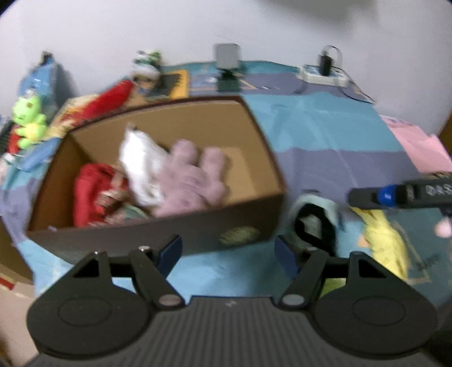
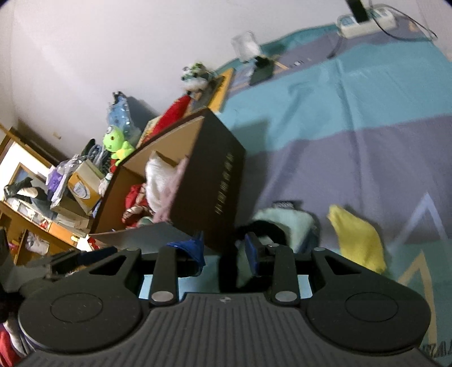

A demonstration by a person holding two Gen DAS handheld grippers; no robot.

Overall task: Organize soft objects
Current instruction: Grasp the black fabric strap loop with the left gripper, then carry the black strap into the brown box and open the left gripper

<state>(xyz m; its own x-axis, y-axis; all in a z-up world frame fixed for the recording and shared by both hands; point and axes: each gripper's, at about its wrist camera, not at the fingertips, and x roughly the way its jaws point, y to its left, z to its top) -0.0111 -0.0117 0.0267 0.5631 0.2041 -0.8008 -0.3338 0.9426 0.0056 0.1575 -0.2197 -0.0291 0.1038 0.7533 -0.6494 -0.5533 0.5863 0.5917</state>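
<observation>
A dark cardboard box stands on the bed. It holds a pink plush, a white soft item and a red one. My left gripper hangs wide open in front of the box's near wall, with nothing between its fingers. To the right of the box lie a mint and black soft item and a yellow cloth. My right gripper hovers just above the mint item, jaws a little apart. Its pads are not pressing on anything.
A green plush and other toys sit against the wall behind the box. A power strip lies at the far edge of the blue and purple bedspread. Cluttered wooden shelves stand beside the bed.
</observation>
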